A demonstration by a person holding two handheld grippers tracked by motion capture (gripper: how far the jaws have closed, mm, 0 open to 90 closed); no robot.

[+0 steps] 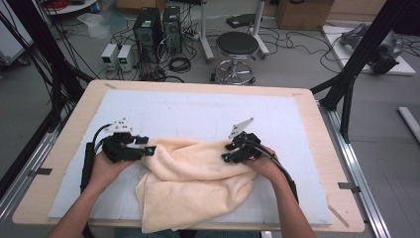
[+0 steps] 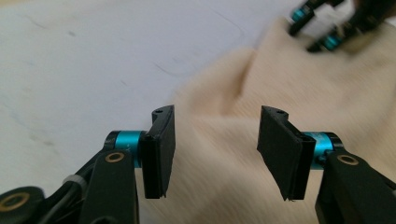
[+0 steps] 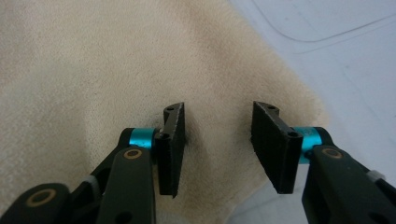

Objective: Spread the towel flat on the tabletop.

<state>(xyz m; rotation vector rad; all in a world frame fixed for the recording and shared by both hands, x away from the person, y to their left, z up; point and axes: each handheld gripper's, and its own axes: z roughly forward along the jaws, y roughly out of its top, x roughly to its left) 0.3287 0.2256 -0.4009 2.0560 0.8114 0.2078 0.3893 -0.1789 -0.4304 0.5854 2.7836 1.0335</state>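
Cream towel lay crumpled on worktop's near half, spilling over near edge. Left gripper and right gripper at its far corners, jaws released, gripping nothing. Probably mid-fold; next, corners pinched afresh.

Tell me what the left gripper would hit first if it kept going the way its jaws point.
Most likely the cream terry towel: the left gripper, jaws open, looks straight across its folds. Beyond it is the right gripper, though depth is unclear.
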